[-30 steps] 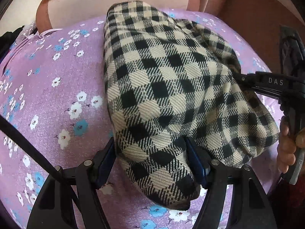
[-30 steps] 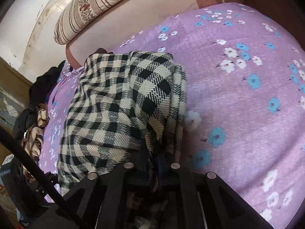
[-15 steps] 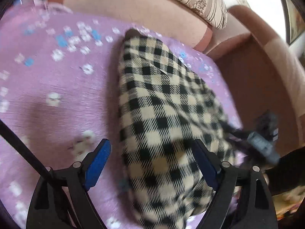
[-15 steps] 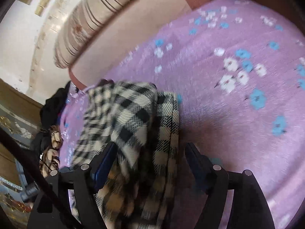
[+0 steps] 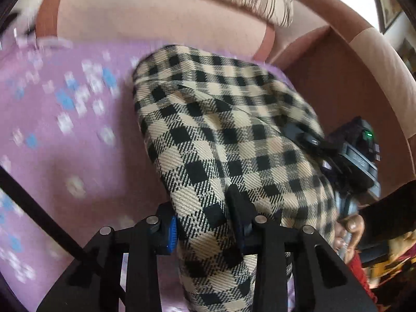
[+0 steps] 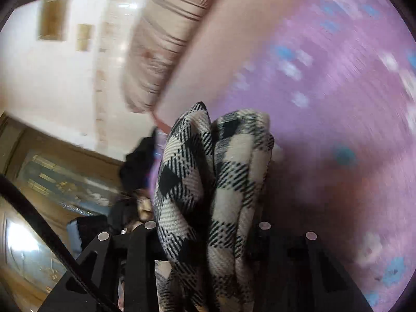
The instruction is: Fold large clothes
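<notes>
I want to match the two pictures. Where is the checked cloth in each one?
Left wrist: the checked cloth fills the middle and runs down between the left gripper fingers.
Right wrist: its bunched folds stand bottom centre, in the right gripper.
Shared landmark: the purple flowered sheet.

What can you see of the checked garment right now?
The checked garment is thick woven cloth in black and cream squares, folded into a bulky bundle of several layers. It lies lengthwise on the purple flowered cover, running toward the pink sofa back. The left hand-held gripper pinches its near end; its jaws have just been closing. The right hand-held gripper clamps stacked folds at the other side, its jaws likewise closing.
</notes>
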Action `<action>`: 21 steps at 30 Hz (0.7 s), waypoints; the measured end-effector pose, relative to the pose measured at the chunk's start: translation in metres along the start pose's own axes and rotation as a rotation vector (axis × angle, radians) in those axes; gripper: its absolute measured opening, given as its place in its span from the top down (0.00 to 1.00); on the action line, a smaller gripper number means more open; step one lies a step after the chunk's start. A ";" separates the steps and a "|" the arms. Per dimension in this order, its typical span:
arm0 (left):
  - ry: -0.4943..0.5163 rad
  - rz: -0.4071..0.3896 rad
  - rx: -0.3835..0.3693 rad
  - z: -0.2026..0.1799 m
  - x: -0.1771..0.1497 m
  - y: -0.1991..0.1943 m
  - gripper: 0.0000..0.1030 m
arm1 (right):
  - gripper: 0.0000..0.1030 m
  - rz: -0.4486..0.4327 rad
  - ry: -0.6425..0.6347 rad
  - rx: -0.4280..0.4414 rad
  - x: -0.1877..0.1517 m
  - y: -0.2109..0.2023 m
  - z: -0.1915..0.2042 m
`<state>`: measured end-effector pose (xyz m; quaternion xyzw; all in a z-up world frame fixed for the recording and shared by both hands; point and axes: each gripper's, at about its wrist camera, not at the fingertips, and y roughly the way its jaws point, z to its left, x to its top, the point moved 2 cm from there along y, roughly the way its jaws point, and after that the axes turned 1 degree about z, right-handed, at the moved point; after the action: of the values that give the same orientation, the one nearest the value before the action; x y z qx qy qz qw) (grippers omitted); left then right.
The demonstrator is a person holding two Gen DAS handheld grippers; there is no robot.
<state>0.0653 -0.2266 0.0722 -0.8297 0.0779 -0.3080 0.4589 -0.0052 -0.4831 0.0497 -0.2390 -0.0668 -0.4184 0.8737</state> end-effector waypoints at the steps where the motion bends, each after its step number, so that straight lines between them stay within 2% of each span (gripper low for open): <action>1: 0.013 -0.011 0.013 0.000 0.007 -0.004 0.68 | 0.60 -0.018 -0.036 -0.027 0.003 0.000 0.009; 2: 0.016 -0.010 0.027 0.002 0.012 -0.005 0.66 | 0.52 -0.030 -0.063 -0.074 0.005 0.001 0.014; 3: 0.014 -0.002 0.057 0.004 0.013 -0.003 0.64 | 0.40 -0.044 -0.088 -0.154 0.005 0.004 0.014; 4: 0.011 0.008 0.111 0.006 0.012 0.003 0.60 | 0.37 -0.057 -0.112 -0.263 0.004 0.006 0.010; 6: 0.022 0.032 0.246 0.012 0.001 0.017 0.56 | 0.36 -0.034 -0.097 -0.397 -0.002 0.013 -0.007; 7: 0.026 0.046 0.268 0.013 -0.006 0.020 0.56 | 0.36 -0.023 -0.065 -0.412 -0.004 0.011 -0.015; 9: -0.001 0.038 0.241 0.017 -0.021 0.017 0.55 | 0.36 -0.041 -0.005 -0.375 -0.007 -0.001 -0.022; 13: -0.064 -0.027 0.169 0.019 -0.051 -0.013 0.43 | 0.36 -0.066 -0.043 -0.328 -0.020 -0.030 0.001; 16: -0.048 -0.046 0.158 0.018 -0.072 -0.030 0.39 | 0.36 -0.005 -0.104 -0.301 -0.046 -0.041 0.028; 20: 0.031 -0.008 0.185 0.009 -0.087 -0.014 0.39 | 0.36 0.086 -0.189 -0.338 -0.090 -0.034 0.045; 21: 0.040 0.007 0.187 0.011 -0.089 -0.006 0.40 | 0.39 0.105 -0.210 -0.355 -0.098 -0.031 0.043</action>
<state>0.0000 -0.1789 0.0335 -0.7766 0.0606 -0.3289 0.5338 -0.0885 -0.4105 0.0676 -0.4345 -0.0702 -0.3504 0.8268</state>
